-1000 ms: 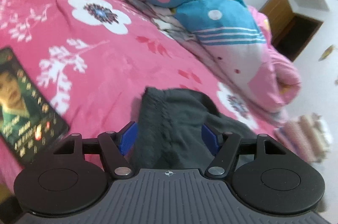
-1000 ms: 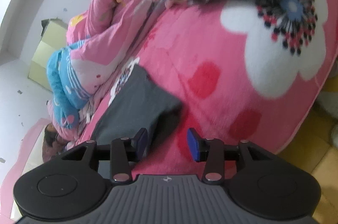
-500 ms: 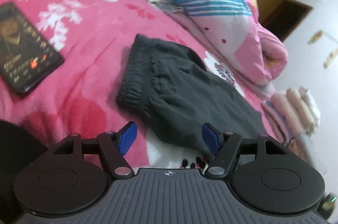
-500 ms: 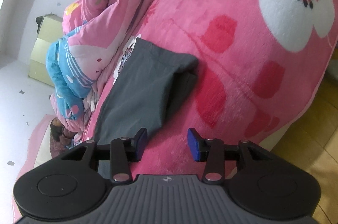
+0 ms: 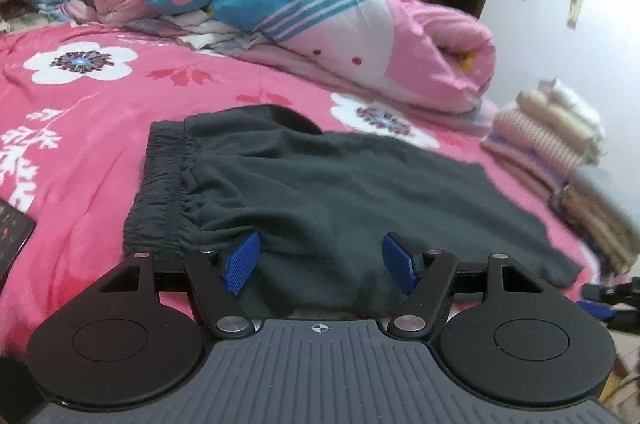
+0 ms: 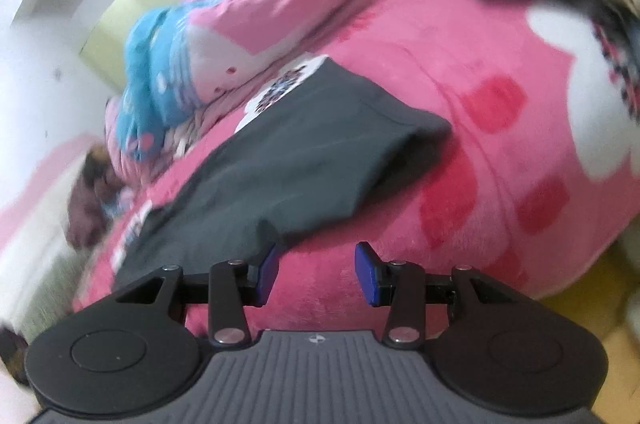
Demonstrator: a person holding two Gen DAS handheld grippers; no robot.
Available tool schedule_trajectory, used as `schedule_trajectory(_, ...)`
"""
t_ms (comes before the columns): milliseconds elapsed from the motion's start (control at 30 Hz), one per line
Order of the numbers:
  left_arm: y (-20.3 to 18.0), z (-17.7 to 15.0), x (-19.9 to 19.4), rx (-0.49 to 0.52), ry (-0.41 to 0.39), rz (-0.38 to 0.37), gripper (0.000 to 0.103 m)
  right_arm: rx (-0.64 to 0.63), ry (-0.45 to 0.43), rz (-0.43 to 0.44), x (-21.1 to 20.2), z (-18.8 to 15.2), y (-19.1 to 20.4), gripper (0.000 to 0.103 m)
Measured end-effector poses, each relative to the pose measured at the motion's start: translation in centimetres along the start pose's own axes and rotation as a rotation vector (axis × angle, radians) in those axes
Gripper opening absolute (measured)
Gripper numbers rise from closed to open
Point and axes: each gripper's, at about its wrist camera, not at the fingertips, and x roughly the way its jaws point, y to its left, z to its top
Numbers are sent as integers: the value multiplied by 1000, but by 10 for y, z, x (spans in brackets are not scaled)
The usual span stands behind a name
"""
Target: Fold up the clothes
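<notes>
On the pink flower-patterned bedspread, dark grey elastic-waist shorts lie flat.
Left gripper hovers over their near edge, blue pads spread apart, empty; right gripper likewise gapes wide beside the shorts' hem, holding nothing.

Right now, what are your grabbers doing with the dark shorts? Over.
Left gripper open, over the shorts. Right gripper open, empty, at their hem edge. Shorts flat on the pink blanket. Nothing in the way.
</notes>
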Motion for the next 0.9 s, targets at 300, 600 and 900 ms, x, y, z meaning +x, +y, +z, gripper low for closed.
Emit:
schedule_trajectory(300,-4,-4,17,26,36,68,68,9,7,102,25,5,-27,46)
schedule_trajectory(600,-17,0,0,61,-24,71,67,86,-2,213,36,13,-37,45)
schedule_trajectory(900,-105,4,11,432,78,-266,67,258,40,295,44,28,-49,15)
